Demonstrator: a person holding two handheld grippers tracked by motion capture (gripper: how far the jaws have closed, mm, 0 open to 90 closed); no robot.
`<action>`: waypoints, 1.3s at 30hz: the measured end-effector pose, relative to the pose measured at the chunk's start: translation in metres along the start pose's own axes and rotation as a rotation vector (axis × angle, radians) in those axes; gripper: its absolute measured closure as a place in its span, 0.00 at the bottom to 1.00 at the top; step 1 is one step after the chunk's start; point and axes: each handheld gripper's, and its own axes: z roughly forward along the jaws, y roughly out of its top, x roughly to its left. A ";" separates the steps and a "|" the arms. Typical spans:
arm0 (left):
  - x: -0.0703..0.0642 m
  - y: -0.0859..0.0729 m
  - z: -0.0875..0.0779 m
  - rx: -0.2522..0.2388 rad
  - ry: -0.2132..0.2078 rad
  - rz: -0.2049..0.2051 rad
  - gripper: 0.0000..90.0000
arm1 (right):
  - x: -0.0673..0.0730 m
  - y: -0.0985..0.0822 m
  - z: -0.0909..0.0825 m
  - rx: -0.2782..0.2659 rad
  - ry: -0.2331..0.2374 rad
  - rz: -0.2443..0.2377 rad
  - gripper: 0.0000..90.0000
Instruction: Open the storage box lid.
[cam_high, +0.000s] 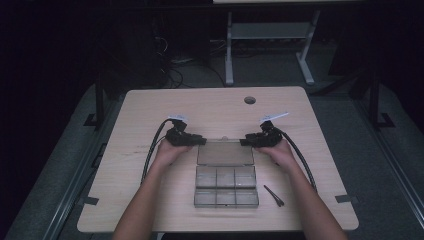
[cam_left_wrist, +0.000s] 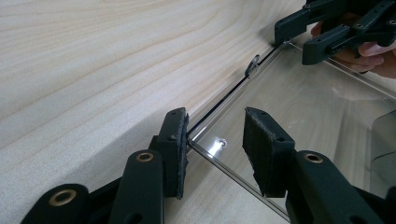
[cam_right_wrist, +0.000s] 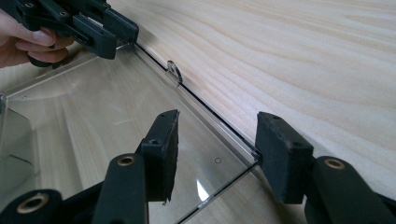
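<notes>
High view: the clear lid (cam_high: 225, 153) of the box (cam_high: 226, 186) is seen flat on the desk (cam_high: 150, 110), each far corner straddled by a half-open hand-held gripper, left (cam_high: 202, 141) and right (cam_high: 243, 142), neither clamping, so uneven closing could skew it.

Dim, murky high view, dark surroundings, bright sharp gripper views, faint glare on clear plastic
</notes>
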 end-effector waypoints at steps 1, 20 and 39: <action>0.000 0.000 0.000 0.001 0.000 -0.002 0.67 | -0.001 0.000 0.000 0.001 -0.003 -0.006 0.55; -0.003 0.001 0.002 0.016 0.031 0.025 0.62 | 0.003 0.000 0.001 0.012 -0.033 -0.028 0.52; -0.019 0.009 -0.021 0.020 0.073 0.064 0.44 | 0.017 0.008 -0.021 -0.027 -0.054 -0.045 0.49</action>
